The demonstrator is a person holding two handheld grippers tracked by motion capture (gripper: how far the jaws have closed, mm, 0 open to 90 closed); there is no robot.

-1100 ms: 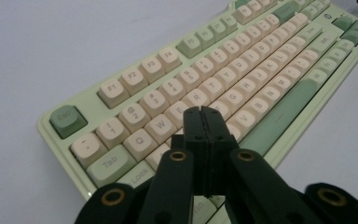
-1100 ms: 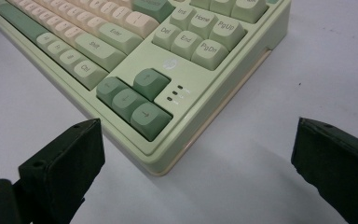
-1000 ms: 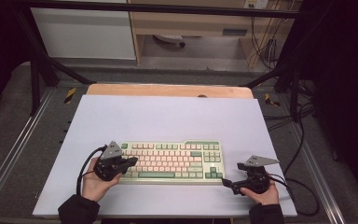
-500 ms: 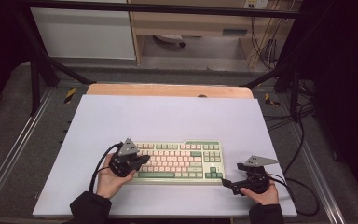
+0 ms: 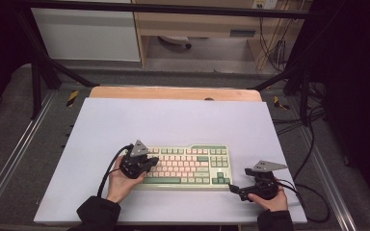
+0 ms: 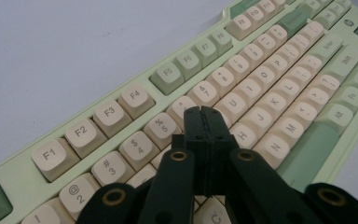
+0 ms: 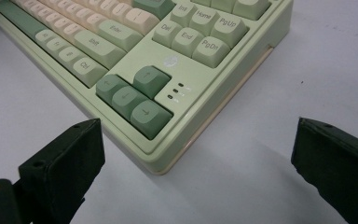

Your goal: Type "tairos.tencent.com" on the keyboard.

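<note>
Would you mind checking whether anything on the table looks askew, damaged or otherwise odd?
Nothing stands out. The pale green keyboard with cream keys lies flat and square on the white table, with no keys visibly missing. The left gripper hangs shut over its letter keys; the right gripper waits open by its corner.
</note>
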